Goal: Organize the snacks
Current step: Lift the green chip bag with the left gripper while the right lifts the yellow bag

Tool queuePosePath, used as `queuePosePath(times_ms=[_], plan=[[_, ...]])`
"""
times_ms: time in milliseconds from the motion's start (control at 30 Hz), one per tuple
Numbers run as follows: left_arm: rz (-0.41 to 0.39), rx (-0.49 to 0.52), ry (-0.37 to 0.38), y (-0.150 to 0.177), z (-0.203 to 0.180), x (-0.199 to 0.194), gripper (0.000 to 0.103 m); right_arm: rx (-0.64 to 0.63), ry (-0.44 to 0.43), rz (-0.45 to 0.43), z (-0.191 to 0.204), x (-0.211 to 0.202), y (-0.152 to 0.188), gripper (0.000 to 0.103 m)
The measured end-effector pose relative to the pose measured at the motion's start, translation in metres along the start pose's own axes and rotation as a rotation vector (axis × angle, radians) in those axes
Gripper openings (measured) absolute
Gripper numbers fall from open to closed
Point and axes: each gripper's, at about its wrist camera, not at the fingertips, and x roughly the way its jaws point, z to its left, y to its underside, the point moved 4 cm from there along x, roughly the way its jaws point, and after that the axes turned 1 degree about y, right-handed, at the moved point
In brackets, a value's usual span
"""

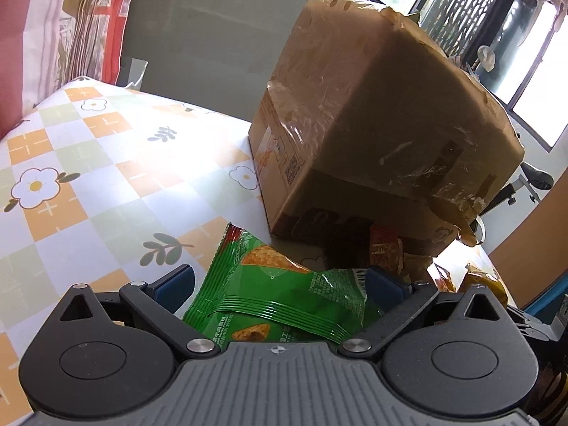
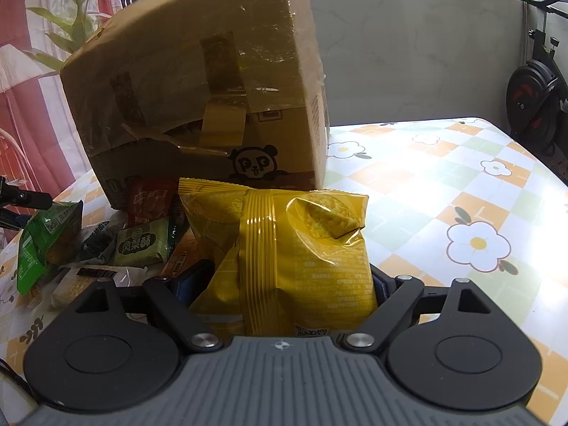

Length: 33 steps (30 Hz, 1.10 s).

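Right wrist view: yellow snack bag (image 2: 284,248), near the box (image 2: 198,96), fills the wide-spread right gripper (image 2: 284,284). Left gripper (image 1: 280,284) straddles the green bag (image 1: 277,294) above the desk (image 1: 106,177); slick film may slip.

The bench (image 2: 443,184) wears a check of orange, pale green and white squares, dotted with white yellow-centred flowers and grey-green sprigs. The box (image 1: 355,117) is brown cardboard with a black panda print. One bag (image 1: 280,298) is glossy green, the other bag (image 2: 294,255) bright yellow. A small packet (image 2: 149,198) is red. The curtain (image 1: 42,28) is red and white.
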Motion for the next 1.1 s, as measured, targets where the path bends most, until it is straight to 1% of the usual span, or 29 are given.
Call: queuePosePath(times_ms=[133,200,300,333,367,433,500,567,633,833,967,1100], plan=[[0.010,0.107,-0.039,0.007,-0.014,-0.003,0.103,0.001,0.000,0.000,0.000,0.000,0.000,0.087],[0.023,0.167,-0.044,0.014,-0.023,-0.002,0.103,0.000,0.001,0.000,0.000,0.000,0.000,0.087],[0.060,0.240,-0.097,0.022,-0.032,0.006,0.102,0.000,0.000,0.001,0.000,0.000,-0.001,0.087],[0.059,0.250,-0.104,0.025,-0.033,0.009,0.103,0.000,0.000,0.001,0.000,0.000,-0.001,0.087],[0.042,0.247,-0.111,0.025,-0.032,0.008,0.103,-0.001,0.001,0.001,0.000,0.000,-0.001,0.087],[0.029,0.205,-0.118,0.024,-0.030,0.010,0.101,0.000,0.000,0.000,0.000,-0.001,-0.001,0.087],[0.015,0.156,-0.134,0.022,-0.028,0.006,0.093,0.001,0.000,0.000,0.000,0.000,-0.001,0.087],[0.010,0.126,-0.159,0.022,-0.031,0.001,0.089,0.002,-0.001,0.000,0.000,0.000,-0.001,0.087],[-0.010,0.121,-0.170,0.025,-0.036,-0.006,0.086,0.002,-0.001,0.000,0.000,0.000,-0.001,0.087],[-0.089,0.110,-0.188,0.028,-0.053,-0.026,0.085,0.003,-0.003,0.000,0.000,-0.001,0.000,0.087],[-0.136,0.131,-0.205,0.020,-0.066,-0.041,0.085,0.001,-0.001,-0.005,0.000,-0.003,-0.001,0.087],[-0.190,0.136,-0.206,0.009,-0.080,-0.056,0.085,-0.020,0.005,-0.042,0.003,-0.013,-0.003,0.087]])
